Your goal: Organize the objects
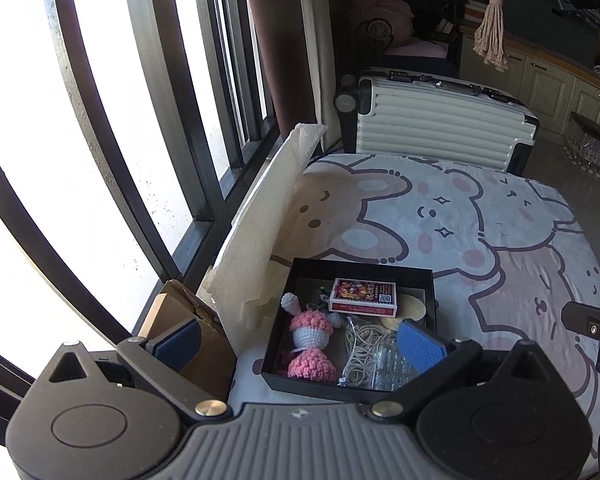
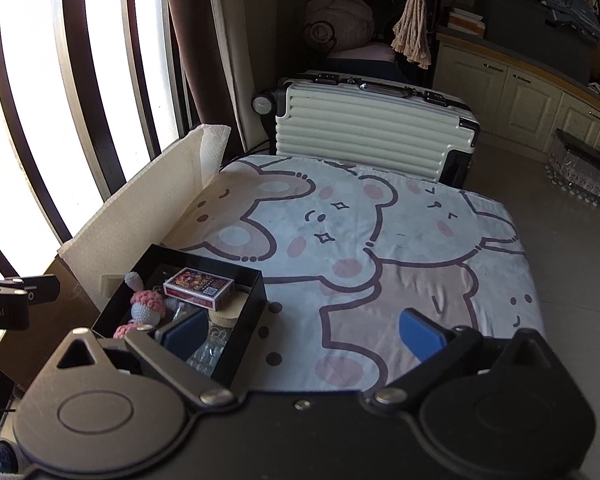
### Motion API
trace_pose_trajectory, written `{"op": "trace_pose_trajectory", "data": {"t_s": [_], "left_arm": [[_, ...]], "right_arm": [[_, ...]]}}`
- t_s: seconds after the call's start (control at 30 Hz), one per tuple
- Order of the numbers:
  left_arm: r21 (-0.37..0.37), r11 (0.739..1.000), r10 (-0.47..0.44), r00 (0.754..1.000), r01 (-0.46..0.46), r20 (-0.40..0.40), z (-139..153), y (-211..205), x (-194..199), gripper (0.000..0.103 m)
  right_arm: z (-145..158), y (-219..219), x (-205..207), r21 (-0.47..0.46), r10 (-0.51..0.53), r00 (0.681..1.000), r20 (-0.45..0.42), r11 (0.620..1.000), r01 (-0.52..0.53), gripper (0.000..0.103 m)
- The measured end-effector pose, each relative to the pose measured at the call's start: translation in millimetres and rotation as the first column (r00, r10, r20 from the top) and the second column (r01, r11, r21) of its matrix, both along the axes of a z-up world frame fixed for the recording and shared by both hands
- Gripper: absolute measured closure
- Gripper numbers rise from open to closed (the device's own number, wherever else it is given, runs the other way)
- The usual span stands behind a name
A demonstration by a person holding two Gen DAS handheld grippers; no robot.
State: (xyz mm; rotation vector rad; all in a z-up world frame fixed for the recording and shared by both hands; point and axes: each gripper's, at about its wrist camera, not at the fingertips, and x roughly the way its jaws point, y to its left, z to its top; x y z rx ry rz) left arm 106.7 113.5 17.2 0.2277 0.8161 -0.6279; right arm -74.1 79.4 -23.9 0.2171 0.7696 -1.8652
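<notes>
We've got right gripper [image 2: 302,334] spread wide, nothing in it, hovering over bear blanket [image 2: 380,240]. Left gripper [image 1: 300,340] gaping too, empty, above black box [image 1: 296,280]. Box holds card pack [image 1: 363,296], pink crochet doll [image 1: 312,340], rubber bands [image 1: 364,350].

Hard daylight pours through the tall dark-framed barred window [image 1: 100,128] left of the fingers, beside a brown curtain [image 1: 284,40] — ahead, past the bear-printed pastel cloth [image 2: 400,240], a ribbed cream hard-shell suitcase [image 2: 364,128] lies on its side, cream panelled cabinets [image 2: 512,92] lining the pale tiled floor [image 2: 572,264] to the right.
</notes>
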Motion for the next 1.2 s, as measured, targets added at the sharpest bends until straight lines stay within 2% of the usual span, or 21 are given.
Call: {"op": "trace_pose_trajectory", "data": {"t_s": [0.13, 0.33, 0.5, 1.2], "left_arm": [[0.009, 1.000, -0.024, 1.000, 0.024, -0.014, -5, -8, 0, 0.000], [0.078, 0.995, -0.060, 0.998, 0.060, 0.004, -14, -18, -4, 0.000], [0.077, 0.996, -0.049, 0.999, 0.050, -0.022, -18, -13, 2, 0.000], [0.096, 0.995, -0.033, 0.999, 0.036, -0.033, -20, -9, 5, 0.000]], "right_arm": [[-3, -5, -7, 0.017, -0.017, 1.000, -0.005, 1.000, 0.017, 0.000], [-7, -13, -11, 0.033, -0.034, 0.999, 0.012, 0.999, 0.034, 0.000], [-10, -17, -7, 0.051, -0.035, 0.999, 0.005, 0.998, 0.035, 0.000], [-14, -21, -3, 0.066, -0.038, 0.999, -0.015, 0.997, 0.038, 0.000]]}}
